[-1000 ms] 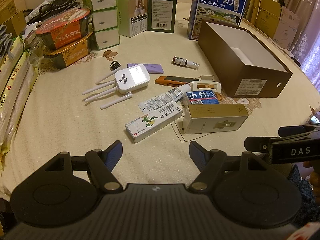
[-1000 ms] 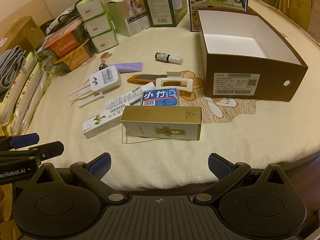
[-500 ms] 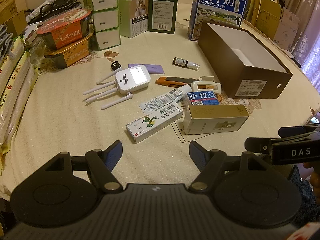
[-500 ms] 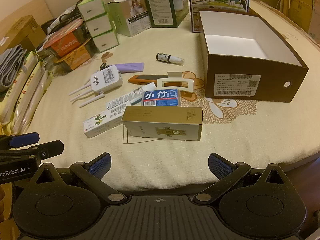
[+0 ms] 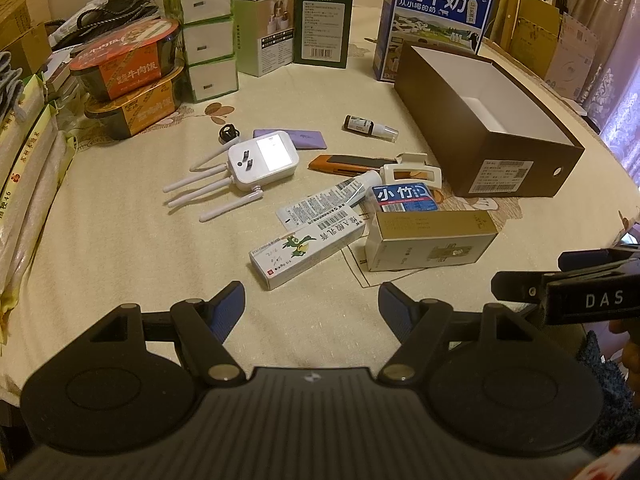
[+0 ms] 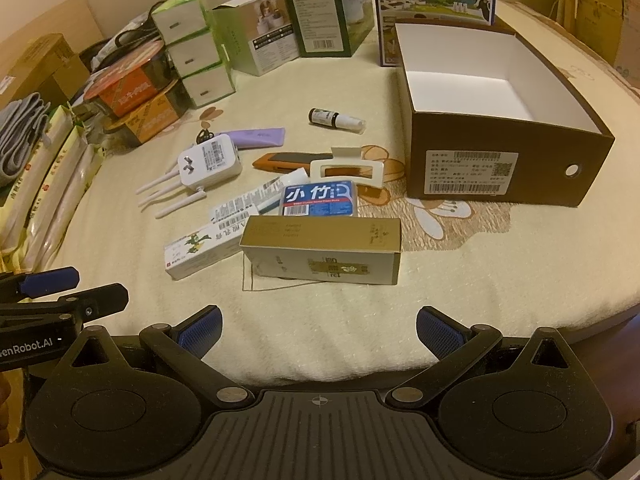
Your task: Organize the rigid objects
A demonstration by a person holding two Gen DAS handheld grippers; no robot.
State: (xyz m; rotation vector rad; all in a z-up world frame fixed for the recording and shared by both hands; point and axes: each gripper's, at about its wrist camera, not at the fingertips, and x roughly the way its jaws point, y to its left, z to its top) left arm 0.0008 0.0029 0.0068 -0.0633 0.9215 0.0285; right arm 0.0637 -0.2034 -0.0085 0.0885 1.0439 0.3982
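While both grippers are held at the near table edge, almost nothing is seen to have changed over the last second: the left gripper (image 5: pixel 311 300) and right gripper (image 6: pixel 319 326) are kept wide open and empty, only nudged slightly forward. Nothing is gripped yet, and the brown box (image 6: pixel 472 176) is seen empty, so the task is judged barely started. The clutter is left on the tablecloth (image 5: pixel 120 248) beside the brown box, with the gold carton (image 6: pixel 320 248) nearest, touching the blue pack (image 6: pixel 318 200) and toothpaste box (image 5: pixel 306 250).
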